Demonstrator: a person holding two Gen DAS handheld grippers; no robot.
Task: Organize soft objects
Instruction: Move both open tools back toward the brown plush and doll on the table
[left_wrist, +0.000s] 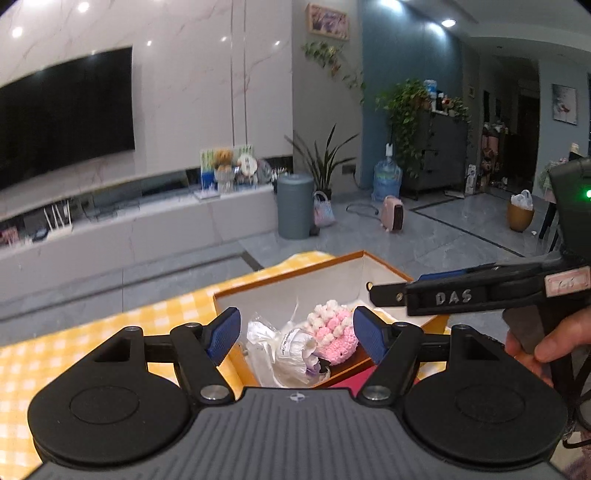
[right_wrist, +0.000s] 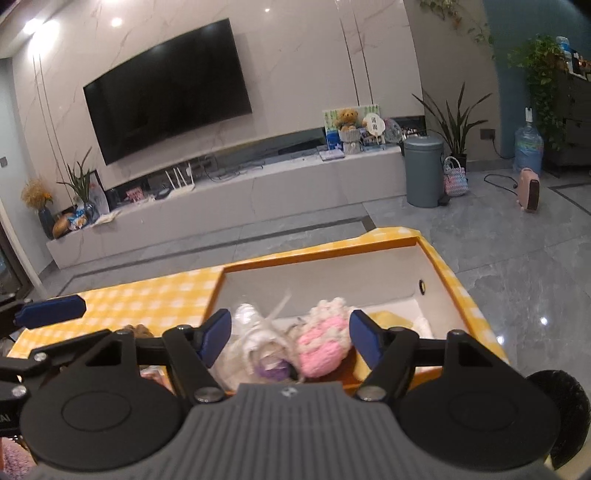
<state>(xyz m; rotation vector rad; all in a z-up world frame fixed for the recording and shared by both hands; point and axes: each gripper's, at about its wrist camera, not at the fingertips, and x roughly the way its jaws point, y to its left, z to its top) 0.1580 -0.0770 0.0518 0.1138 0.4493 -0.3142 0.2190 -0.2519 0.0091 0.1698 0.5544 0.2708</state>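
Note:
An orange-rimmed box (left_wrist: 295, 275) with a white inside stands on a yellow checked tablecloth (left_wrist: 122, 325). In it lie a pink and white crocheted toy (left_wrist: 334, 334) and a white soft item wrapped in clear plastic (left_wrist: 286, 349). My left gripper (left_wrist: 295, 334) is open above them, its blue pads apart on either side. The right gripper's arm (left_wrist: 443, 295) reaches over the box from the right. In the right wrist view my right gripper (right_wrist: 290, 338) is open over the same pink toy (right_wrist: 325, 349), plastic-wrapped item (right_wrist: 255, 349) and box (right_wrist: 332, 254).
The left gripper's blue fingertip (right_wrist: 51, 312) shows at the left of the right wrist view. A brown soft thing (right_wrist: 138, 329) lies on the cloth left of the box. Beyond the table's edge is grey tiled floor (right_wrist: 517, 258), a TV wall and a grey bin (right_wrist: 423, 170).

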